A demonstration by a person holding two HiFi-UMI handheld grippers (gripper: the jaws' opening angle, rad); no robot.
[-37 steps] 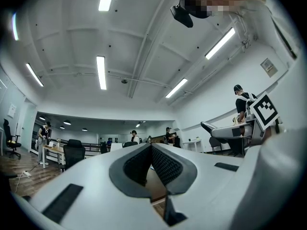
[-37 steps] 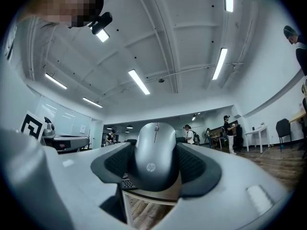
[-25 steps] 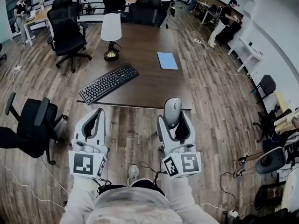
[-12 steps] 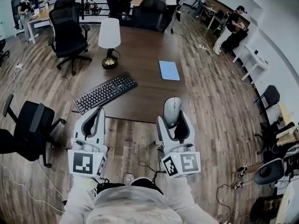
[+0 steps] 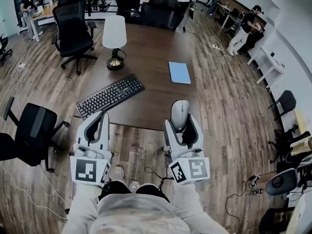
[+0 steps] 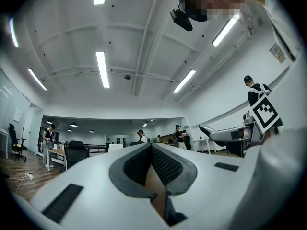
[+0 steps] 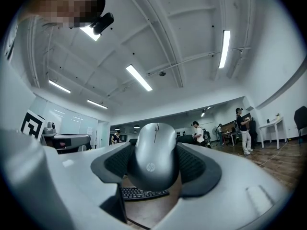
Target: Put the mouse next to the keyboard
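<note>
Grey mouse [image 5: 180, 112] is sitting clamped in the jaws of the right hand-held gripper [image 5: 181, 129], over the near edge of the wooden tabletop [image 5: 151, 57] by its near right corner; black keyboard [image 5: 109, 96] is lying slanted at the near left corner, well apart; left hand-held gripper [image 5: 97, 123] is hovering off the near edge, jaws together, empty.

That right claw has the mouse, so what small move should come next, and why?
Probably carry the mouse forward and to the left, toward the bare table just right of the keyboard. The right gripper is shut on the mouse near the table's near edge, well apart from the keyboard.
</note>
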